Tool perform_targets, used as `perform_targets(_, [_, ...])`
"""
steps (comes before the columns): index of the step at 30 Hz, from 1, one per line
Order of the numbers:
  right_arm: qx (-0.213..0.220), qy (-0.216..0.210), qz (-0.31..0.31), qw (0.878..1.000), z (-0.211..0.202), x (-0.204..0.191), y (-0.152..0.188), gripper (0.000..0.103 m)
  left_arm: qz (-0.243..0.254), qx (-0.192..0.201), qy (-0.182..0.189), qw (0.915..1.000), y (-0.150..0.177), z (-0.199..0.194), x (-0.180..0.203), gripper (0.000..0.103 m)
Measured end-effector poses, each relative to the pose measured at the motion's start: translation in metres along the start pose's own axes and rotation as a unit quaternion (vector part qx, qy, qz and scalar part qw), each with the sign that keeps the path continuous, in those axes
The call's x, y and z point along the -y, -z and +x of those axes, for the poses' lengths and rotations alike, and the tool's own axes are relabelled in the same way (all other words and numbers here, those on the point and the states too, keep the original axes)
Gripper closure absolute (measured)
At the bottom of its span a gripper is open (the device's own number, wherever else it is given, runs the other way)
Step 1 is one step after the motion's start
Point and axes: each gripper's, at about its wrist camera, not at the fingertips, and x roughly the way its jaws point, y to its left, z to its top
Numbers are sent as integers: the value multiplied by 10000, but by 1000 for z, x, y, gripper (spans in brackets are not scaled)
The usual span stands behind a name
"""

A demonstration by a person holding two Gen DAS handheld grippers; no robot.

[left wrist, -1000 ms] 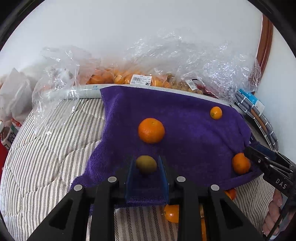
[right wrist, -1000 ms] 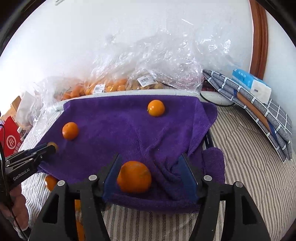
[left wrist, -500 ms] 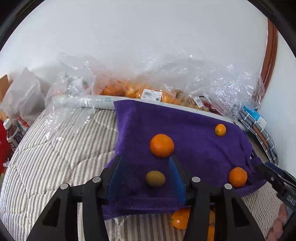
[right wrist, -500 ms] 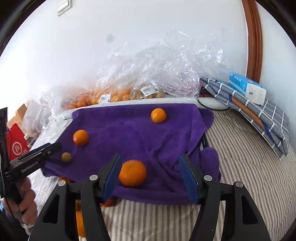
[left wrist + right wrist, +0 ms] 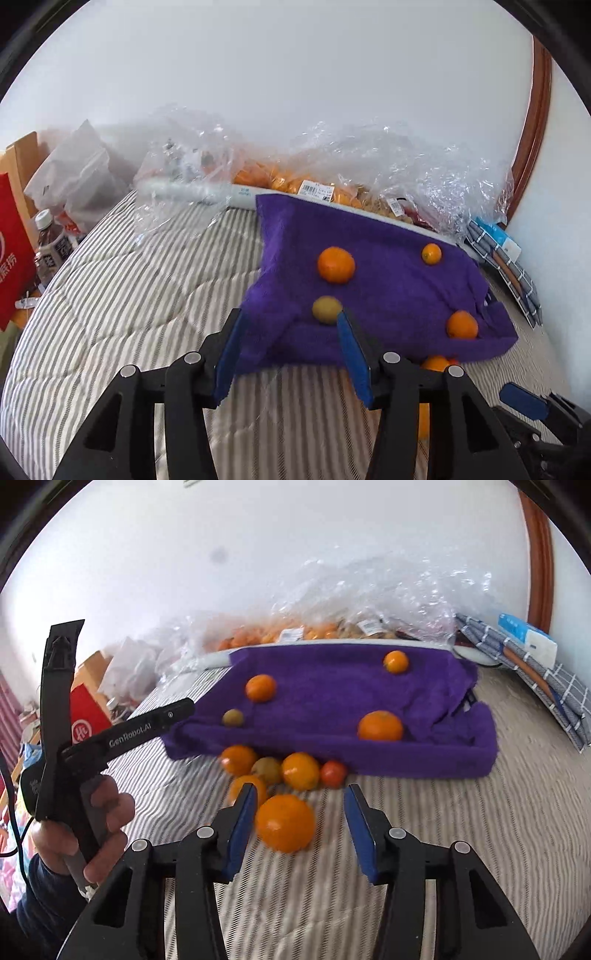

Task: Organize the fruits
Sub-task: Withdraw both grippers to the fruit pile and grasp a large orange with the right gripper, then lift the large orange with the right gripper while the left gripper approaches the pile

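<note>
Fruits lie in two groups: on the purple towel (image 5: 388,295) in the middle of our left view we see a large orange (image 5: 336,265), a small orange (image 5: 431,254) up right, another orange (image 5: 461,324) at lower right and a greenish fruit (image 5: 326,309) near the front fold. Our left gripper (image 5: 291,352) stands released, nothing between its blue pads, the greenish fruit beyond its tips. In the right view a cluster of loose fruit (image 5: 284,770) sits on the striped bedding (image 5: 443,830) below the towel's front edge. Our right gripper (image 5: 301,825) has just been closing, a big orange (image 5: 285,822) between its pads, touching only the left one.
</note>
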Motion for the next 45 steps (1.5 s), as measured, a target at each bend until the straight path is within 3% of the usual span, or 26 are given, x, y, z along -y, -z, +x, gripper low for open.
perform_targets(6, [-175, -18, -52, 9998, 13, -14, 11, 56, -95, -85, 202, 9997, 18, -19, -26, 54])
perform_targets(15, [-387, 411, -75, 9984, 32, -7, 15, 55, -222, -224, 44, 9995, 24, -19, -36, 54])
perform_targets(20, [-558, 378, 133, 9976, 41, 4, 13, 59, -250, -368, -9, 9990, 25, -14, -38, 54])
perform_targets(30, [-343, 548, -67, 9979, 30, 4, 14, 61, -145, -498, 29, 9986, 29, -11, -34, 54])
perform_targets(39, [-190, 904, 13, 9957, 18, 36, 16, 61, 2, -564, 17, 9984, 31, -8, -26, 54])
perform_targets(45, [-120, 914, 35, 9957, 18, 46, 13, 61, 24, -636, 46, 9980, 31, -5, -25, 54])
